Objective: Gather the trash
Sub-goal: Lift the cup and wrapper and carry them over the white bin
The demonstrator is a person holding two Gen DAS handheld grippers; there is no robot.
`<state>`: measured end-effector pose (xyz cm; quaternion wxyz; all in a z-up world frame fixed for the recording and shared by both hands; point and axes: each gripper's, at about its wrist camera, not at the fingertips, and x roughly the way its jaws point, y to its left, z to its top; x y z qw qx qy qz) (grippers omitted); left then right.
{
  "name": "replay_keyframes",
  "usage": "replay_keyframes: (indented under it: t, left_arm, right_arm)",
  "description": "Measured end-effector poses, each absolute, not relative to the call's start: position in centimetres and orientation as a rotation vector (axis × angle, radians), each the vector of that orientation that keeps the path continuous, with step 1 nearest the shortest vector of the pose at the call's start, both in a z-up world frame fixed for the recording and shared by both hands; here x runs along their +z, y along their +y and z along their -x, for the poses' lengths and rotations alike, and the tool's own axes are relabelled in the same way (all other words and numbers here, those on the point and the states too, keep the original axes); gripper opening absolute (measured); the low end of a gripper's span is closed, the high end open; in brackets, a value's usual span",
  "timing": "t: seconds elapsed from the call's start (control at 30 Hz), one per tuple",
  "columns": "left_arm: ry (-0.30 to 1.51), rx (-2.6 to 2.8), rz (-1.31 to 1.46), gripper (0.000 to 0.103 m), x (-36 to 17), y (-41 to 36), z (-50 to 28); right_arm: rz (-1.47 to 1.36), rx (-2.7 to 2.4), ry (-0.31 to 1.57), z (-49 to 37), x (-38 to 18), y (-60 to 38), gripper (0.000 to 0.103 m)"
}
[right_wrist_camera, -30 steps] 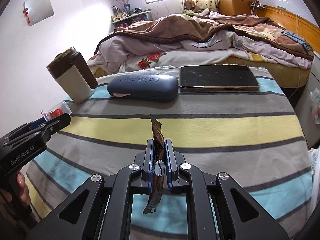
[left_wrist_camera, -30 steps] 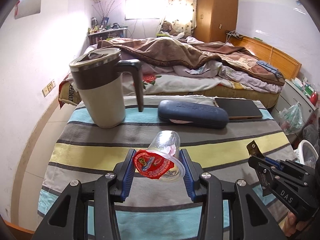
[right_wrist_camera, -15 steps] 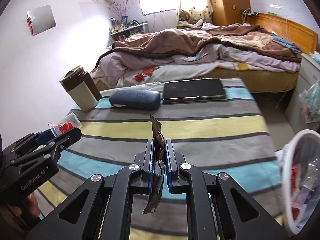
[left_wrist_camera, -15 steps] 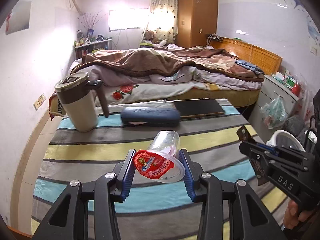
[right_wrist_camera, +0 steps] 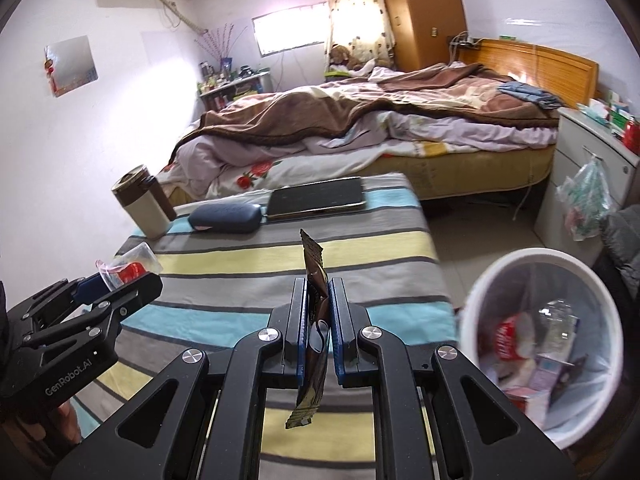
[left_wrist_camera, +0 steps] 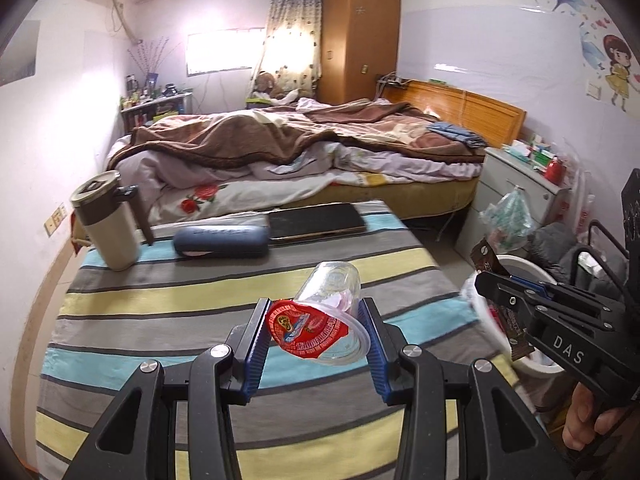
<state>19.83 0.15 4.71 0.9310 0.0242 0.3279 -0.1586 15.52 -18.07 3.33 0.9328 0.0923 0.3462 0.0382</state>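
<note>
A: Taking the striped tabletop (left_wrist_camera: pixel 168 300) as the landmark, what stood at its far left?

B: A beige and brown mug (left_wrist_camera: pixel 107 220) stood upright on its far left corner. To the mug's right lay a dark blue glasses case (left_wrist_camera: pixel 221 241), then a dark tablet (left_wrist_camera: pixel 316 222) along the same far edge.

A: And the left gripper (left_wrist_camera: pixel 316 338)?

B: It hung above the tabletop's near half. Its jaws were partly open and pressed on both sides of a clear plastic cup (left_wrist_camera: pixel 328 316), which lay tilted with its red foil lid (left_wrist_camera: pixel 306 330) facing the camera.

A: The right gripper (right_wrist_camera: pixel 318 334)?

B: It was over the tabletop's right part, jaws nearly closed, pinching a brown wrapper (right_wrist_camera: pixel 314 320) that stood on edge and stuck out above and below the pads.

A: Where was the bin?

B: A white wastebasket (right_wrist_camera: pixel 500 276) stood on the floor just off the tabletop's right edge, with scraps inside. A hand (left_wrist_camera: pixel 588 420) gripped the right tool's handle.
</note>
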Motion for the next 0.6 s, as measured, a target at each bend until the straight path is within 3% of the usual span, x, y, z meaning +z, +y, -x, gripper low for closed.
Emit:
replay_keyframes:
  t: [0.6]
  left_arm:
    - [0.677,-0.508,-0.112,0.044,4.4,-13.5,-16.3]
  right_arm:
    - [-0.258,-0.076,0.674,-11.0,3.0,-27.7,0.013]
